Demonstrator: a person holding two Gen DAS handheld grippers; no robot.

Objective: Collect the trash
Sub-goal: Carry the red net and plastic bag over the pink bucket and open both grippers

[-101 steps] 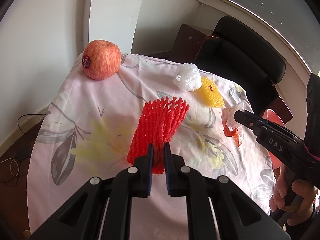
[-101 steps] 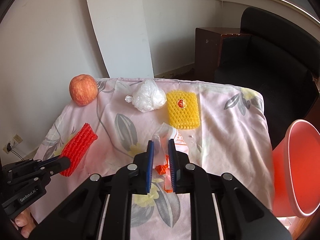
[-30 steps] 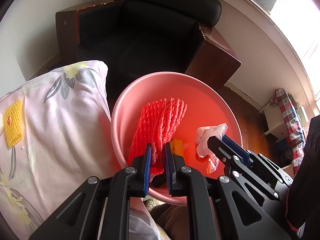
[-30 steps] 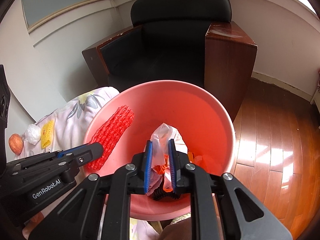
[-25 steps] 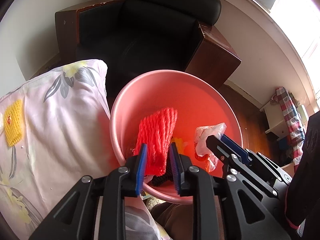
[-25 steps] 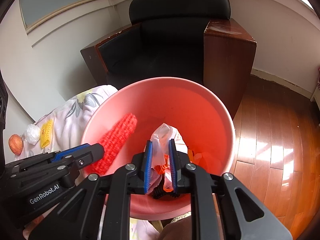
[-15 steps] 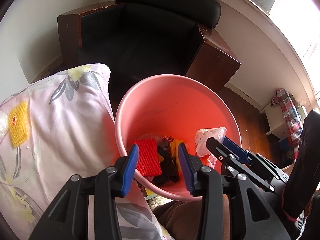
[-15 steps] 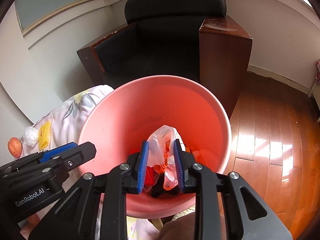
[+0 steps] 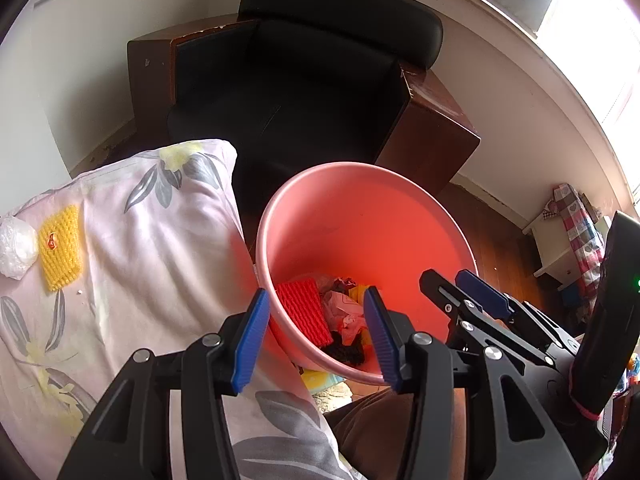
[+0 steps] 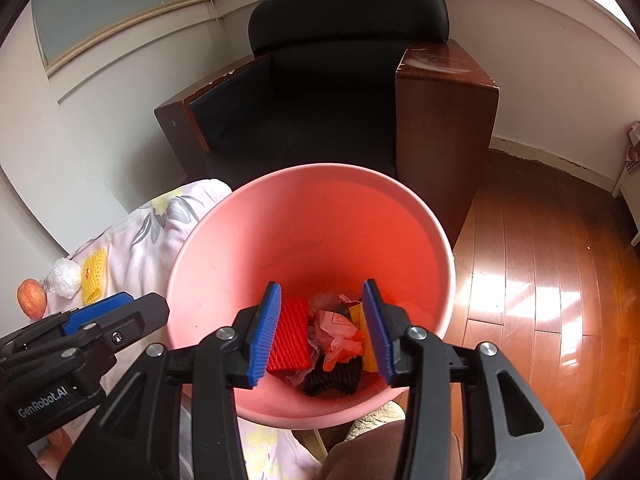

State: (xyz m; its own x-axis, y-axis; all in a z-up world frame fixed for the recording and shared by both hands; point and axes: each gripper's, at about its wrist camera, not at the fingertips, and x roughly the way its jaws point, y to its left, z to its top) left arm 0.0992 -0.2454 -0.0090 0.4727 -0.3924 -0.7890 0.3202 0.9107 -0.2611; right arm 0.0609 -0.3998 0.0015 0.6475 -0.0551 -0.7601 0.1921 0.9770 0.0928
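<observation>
The fingers (image 9: 250,340) of the left gripper (image 9: 316,334) and right gripper (image 10: 322,328) are spread wide and empty above the pink bucket (image 10: 240,224), apparently because the red foam net (image 10: 290,334) and crumpled wrapper (image 10: 338,334) now lie inside. The rim leaves open room to lift out. A yellow foam net (image 9: 62,246) and white plastic bag (image 9: 14,246) wait on the cloth-covered surface (image 9: 152,240), just beside the bucket.

Both claws now open w/ red net (image 9: 304,312) & wrapper (image 10: 336,334) dropped in bin (image 10: 312,220).
</observation>
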